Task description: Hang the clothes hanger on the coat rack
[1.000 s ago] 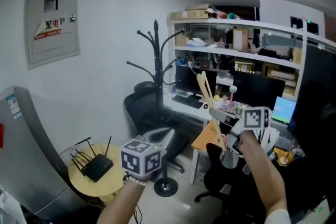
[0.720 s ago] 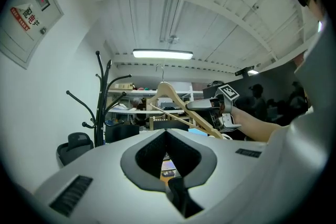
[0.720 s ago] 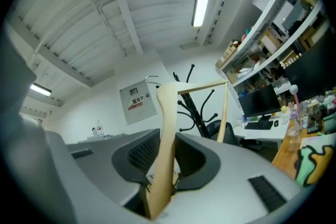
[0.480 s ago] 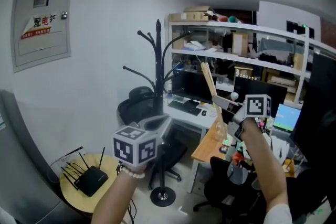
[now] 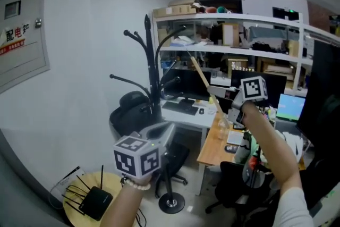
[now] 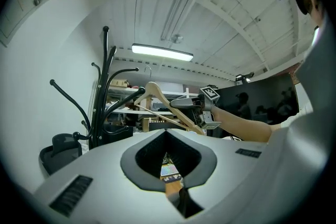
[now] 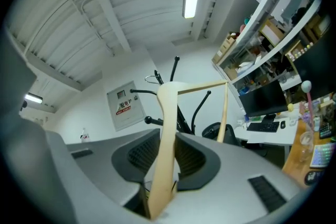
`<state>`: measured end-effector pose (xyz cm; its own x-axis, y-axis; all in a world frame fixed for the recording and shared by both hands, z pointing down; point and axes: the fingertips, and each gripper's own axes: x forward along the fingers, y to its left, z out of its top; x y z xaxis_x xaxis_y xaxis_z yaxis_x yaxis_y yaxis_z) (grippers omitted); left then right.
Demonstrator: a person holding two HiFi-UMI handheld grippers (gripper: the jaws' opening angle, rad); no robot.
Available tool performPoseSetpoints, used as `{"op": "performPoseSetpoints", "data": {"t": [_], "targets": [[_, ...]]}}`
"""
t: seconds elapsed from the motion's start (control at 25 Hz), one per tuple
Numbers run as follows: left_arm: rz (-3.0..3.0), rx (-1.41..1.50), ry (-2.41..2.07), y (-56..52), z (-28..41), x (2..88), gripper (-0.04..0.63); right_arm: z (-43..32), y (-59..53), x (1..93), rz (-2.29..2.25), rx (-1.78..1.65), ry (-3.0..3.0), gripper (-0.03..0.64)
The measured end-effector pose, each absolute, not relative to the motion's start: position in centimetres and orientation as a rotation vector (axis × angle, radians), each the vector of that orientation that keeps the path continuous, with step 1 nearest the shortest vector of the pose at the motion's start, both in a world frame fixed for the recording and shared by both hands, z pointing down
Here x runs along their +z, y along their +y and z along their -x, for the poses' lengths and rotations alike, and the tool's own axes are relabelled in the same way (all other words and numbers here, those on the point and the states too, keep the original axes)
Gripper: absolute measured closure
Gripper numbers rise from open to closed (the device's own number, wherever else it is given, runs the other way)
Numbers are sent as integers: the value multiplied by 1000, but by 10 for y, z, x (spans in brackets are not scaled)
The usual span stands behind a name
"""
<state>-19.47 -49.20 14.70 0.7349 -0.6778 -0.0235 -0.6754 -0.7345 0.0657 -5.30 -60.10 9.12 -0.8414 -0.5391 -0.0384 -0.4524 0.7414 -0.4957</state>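
- The right gripper (image 5: 214, 92) has its jaws closed on one arm of the wooden clothes hanger (image 7: 167, 139); in the right gripper view the pale wood runs up between the two dark pads, which press it from both sides.
- Beyond the tips of these jaws the hanger goes on up to its rounded head, and from there the other arm and the thin bar go off to the right of the jaws.
- The small metal hook (image 7: 153, 78) of the hanger is past the head, far from the jaws, and is not over any branch of the coat rack.
- The black coat rack (image 5: 151, 77) stands ahead of the right jaws, behind the hanger. In the left gripper view one branch tip is just beside the hanger head; I cannot tell if they touch.
- The left gripper (image 6: 168, 165) has its jaws closed together at the tips, and nothing is held between them.
- From the left jaws, the coat rack is ahead and to the left, and the hanger with the right gripper is ahead and a little to the right, well apart from these jaws.
- Through the hollow between the left pads a keyboard (image 6: 169, 170) shows on a tabletop (image 5: 212, 138).
- Below the left jaws in the head view there is a black office chair (image 5: 130, 109).
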Motion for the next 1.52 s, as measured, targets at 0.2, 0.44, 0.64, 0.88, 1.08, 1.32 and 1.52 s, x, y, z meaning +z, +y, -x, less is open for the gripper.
{"op": "performPoseSetpoints", "data": {"t": [0.2, 0.44, 0.64, 0.88, 1.08, 1.32, 1.52], "targets": [[-2865, -69, -1105, -514, 181, 157, 597, 46, -648, 96, 777, -773, 2778, 511], [-2814, -94, -1141, -551, 159, 171, 597, 39, -695, 106, 655, -816, 2820, 511], [-2755, -128, -1223, -583, 141, 175, 597, 33, -733, 115, 493, -876, 2844, 511], [-2682, -116, -1273, -614, 127, 191, 597, 42, -771, 146, 289, -906, 2862, 511], [-2626, -90, -1322, -628, 125, 209, 597, 48, -801, 168, 209, -972, 2862, 509], [-2606, -128, -1308, -631, 119, 219, 598, 52, -816, 171, 157, -1011, 2838, 509], [-2613, -132, -1281, -628, 106, 223, 597, 56, -835, 182, 190, -1049, 2814, 509]]}}
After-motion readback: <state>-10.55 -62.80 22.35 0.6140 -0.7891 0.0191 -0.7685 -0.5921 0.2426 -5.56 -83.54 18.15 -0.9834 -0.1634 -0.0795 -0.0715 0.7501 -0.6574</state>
